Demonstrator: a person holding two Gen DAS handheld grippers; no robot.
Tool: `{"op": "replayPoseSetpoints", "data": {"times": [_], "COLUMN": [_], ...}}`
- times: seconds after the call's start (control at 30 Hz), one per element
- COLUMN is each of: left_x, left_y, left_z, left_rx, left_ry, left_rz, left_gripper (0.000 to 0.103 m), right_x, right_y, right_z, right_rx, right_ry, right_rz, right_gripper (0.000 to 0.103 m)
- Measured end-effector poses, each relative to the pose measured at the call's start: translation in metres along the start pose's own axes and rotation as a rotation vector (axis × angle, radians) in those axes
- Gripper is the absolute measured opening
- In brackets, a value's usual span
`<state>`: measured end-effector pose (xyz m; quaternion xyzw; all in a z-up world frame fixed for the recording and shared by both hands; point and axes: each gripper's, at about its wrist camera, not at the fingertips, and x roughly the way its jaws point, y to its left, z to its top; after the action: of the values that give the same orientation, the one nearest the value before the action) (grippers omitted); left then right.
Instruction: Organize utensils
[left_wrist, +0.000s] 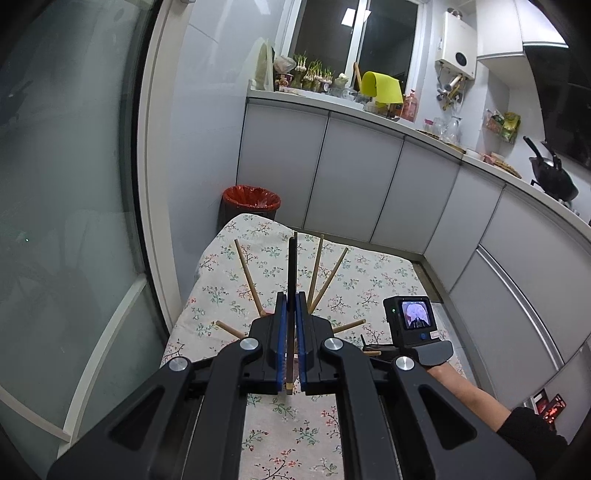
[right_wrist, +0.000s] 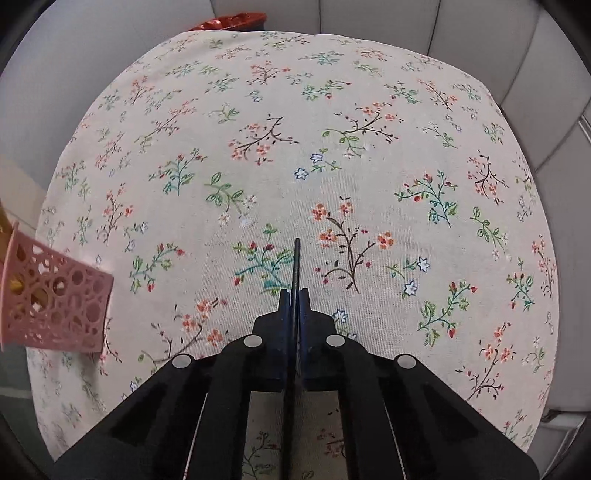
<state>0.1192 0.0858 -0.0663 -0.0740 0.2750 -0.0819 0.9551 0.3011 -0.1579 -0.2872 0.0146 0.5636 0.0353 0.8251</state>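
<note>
Chopsticks: six tan wooden sticks (left_wrist: 246, 270) fanned beyond the left gripper (left_wrist: 291, 299), which pinches one dark chopstick (left_wrist: 292, 264).
Holder: one pink perforated plastic basket (right_wrist: 55, 301) on the floral-cloth bench (right_wrist: 332, 110), left.
Right gripper (right_wrist: 295, 295): fingers pressed on a thin black chopstick (right_wrist: 296, 262).
Around: red-lined bin (left_wrist: 251, 201), grey cabinets (left_wrist: 351, 177).

Both wrist views look steeply down onto one floral tablecloth (right_wrist: 258, 110).
</note>
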Motion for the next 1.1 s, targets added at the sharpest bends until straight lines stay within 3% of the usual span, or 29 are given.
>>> {"op": "replayPoseSetpoints", "data": {"times": [0.17, 0.3, 0.57, 0.87, 1.1], "left_x": [-0.009, -0.019, 0.001, 0.043, 0.073], "left_y": [0.002, -0.003, -0.012, -0.016, -0.016], "left_z": [0.003, 0.003, 0.001, 0.004, 0.004], "left_rx": [-0.019, -0.015, 0.010, 0.005, 0.016], "left_ry": [-0.052, -0.145, -0.207, -0.213, -0.201], "left_rz": [0.002, 0.029, 0.046, 0.085, 0.136], "left_gripper": [0.005, 0.005, 0.005, 0.005, 0.005], "right_x": [-0.044, -0.098, -0.168, -0.196, -0.200], "right_y": [-0.001, -0.009, -0.012, -0.012, -0.016], "right_z": [-0.012, -0.026, -0.044, -0.049, -0.052], "right_rx": [-0.016, 0.001, 0.023, 0.004, 0.014], "right_ry": [-0.111, -0.237, -0.417, -0.495, -0.505], "right_rz": [0.027, 0.061, 0.116, 0.172, 0.183], "right_gripper": [0.003, 0.003, 0.003, 0.003, 0.003]}}
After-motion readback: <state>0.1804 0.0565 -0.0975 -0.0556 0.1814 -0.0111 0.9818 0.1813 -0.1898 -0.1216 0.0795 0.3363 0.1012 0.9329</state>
